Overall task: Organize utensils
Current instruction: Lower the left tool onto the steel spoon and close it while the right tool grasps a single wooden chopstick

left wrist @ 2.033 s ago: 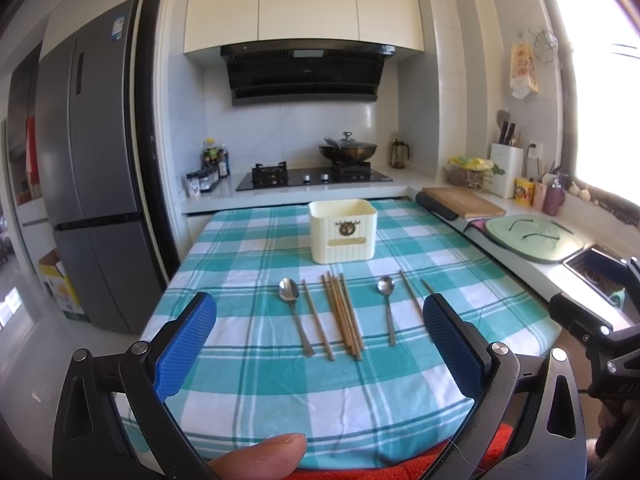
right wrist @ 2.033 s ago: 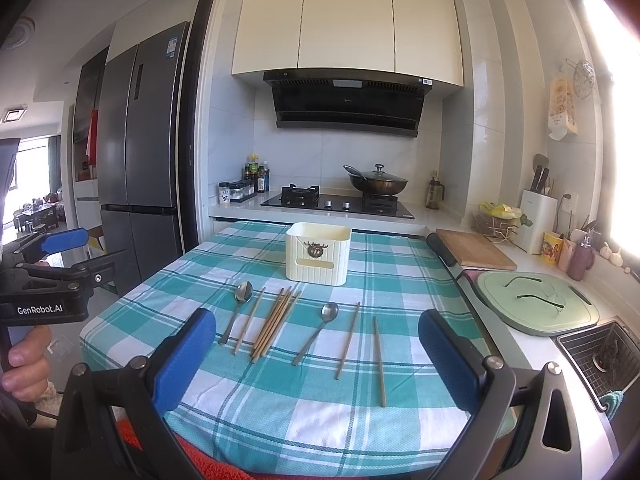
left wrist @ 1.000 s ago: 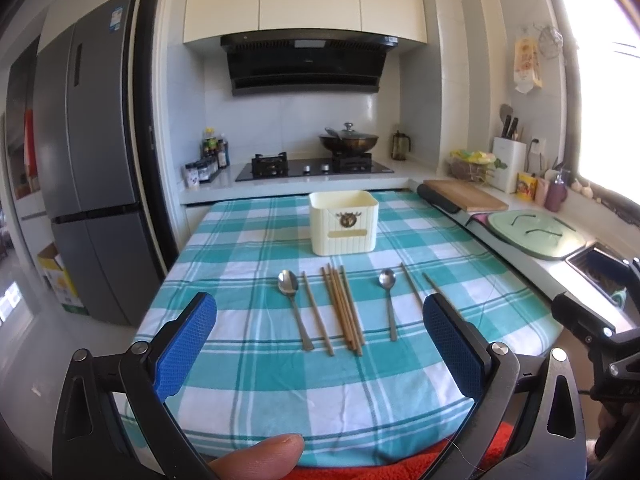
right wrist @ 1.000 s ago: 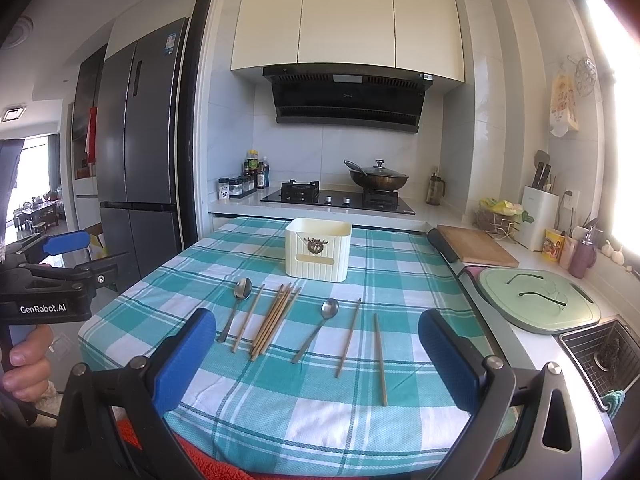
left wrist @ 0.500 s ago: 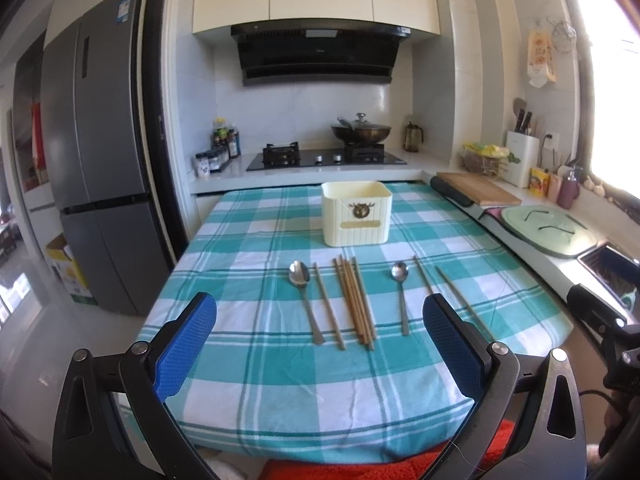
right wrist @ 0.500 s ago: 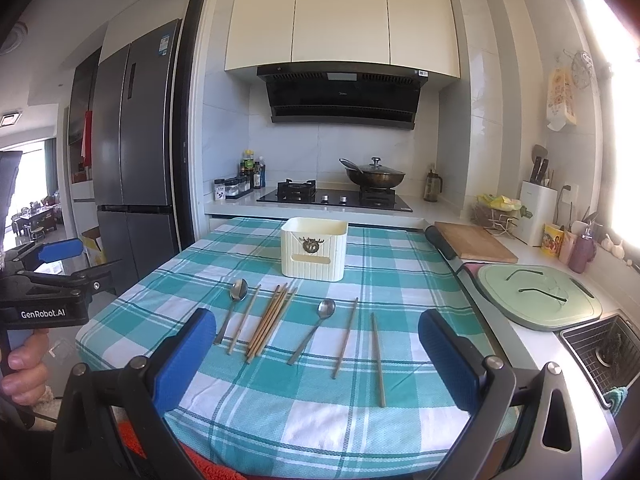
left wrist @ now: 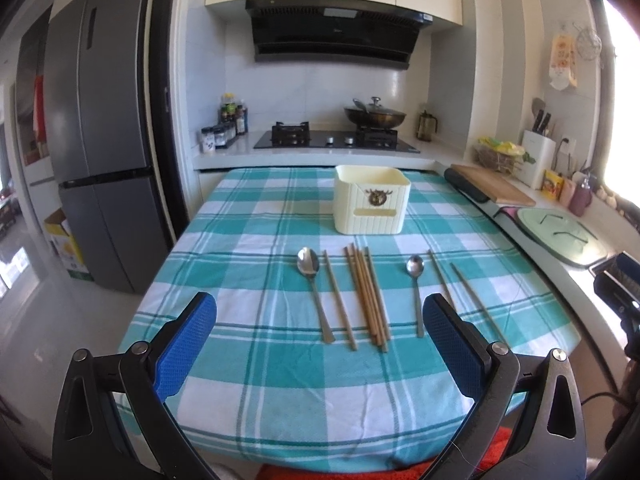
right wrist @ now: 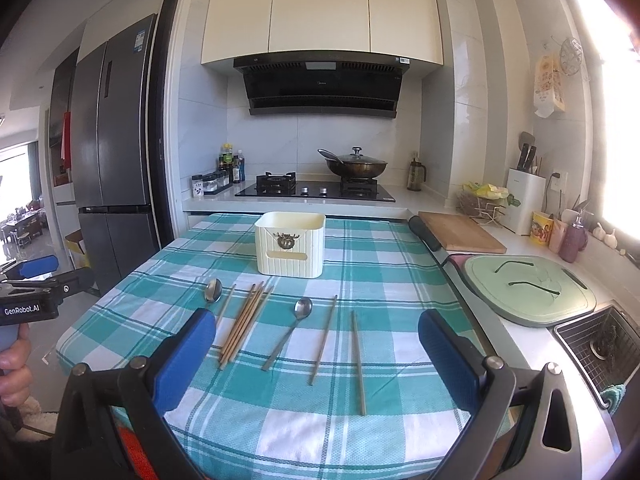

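I see the table (left wrist: 248,360) spread with a teal-and-white checked cloth, filling the middle of both wrist views; toward its far end stands the cream utensil holder (left wrist: 372,205), a ribbed, square-cornered plastic tub, upright, open at the top, with a small brown deer emblem and a slot on its near face; I cannot see anything inside it from here; in front of it, well apart from it, the utensils lie flat in a row with handles toward me; the bundle of wooden chopsticks (left wrist: 367,294) sits in the centre, several pale brown sticks touching side by side; a single chopstick (left wrist: 339,299) lies just left of the bundle, beside the larger steel spoon (left wrist: 314,288), bowl upward and away from me; right of the bundle is the smaller steel spoon (left wrist: 416,288), then two more loose chopsticks (right wrist: 325,339), apart from each other and slightly splayed; my left gripper (left wrist: 320,352) is released, its blue pads spread wide above the near edge of the table, grasping nothing; my right gripper (right wrist: 316,354) likewise stands wide apart and empty, over the near right side of the cloth.
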Demonstrator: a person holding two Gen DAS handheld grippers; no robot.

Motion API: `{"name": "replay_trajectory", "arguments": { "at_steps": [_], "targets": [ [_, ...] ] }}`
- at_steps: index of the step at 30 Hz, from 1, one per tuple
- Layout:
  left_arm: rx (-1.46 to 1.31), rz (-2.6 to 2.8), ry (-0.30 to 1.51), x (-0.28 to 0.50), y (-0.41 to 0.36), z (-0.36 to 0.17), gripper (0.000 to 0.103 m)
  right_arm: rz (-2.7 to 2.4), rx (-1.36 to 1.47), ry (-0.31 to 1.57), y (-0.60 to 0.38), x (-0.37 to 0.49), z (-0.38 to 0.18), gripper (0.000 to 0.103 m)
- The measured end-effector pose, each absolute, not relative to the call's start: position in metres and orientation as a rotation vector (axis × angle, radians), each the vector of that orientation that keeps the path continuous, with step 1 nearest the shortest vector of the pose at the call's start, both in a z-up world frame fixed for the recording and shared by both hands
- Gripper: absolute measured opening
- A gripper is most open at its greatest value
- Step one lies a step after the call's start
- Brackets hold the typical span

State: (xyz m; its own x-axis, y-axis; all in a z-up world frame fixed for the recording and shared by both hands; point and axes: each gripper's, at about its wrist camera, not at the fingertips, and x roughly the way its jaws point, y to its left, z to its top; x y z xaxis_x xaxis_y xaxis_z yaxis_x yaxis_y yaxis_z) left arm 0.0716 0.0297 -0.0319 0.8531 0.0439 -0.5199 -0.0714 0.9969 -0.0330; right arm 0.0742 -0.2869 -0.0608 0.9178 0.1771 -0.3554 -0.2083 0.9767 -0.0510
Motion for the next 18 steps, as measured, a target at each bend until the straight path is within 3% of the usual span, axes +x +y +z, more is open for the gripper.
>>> {"name": "replay_trajectory", "arguments": {
  "at_steps": [10,18],
  "targets": [
    [-0.090,0.069,0.676,0.137,0.051,-0.061,0.103,0.151,-0.094,0.428,-0.309,0.117,-0.074,0.103],
    [-0.137,0.033,0.839,0.208,0.062,-0.117,0.103,0.133,-0.138,0.551,-0.321,0.173,-0.106,0.103]
  ]
}}
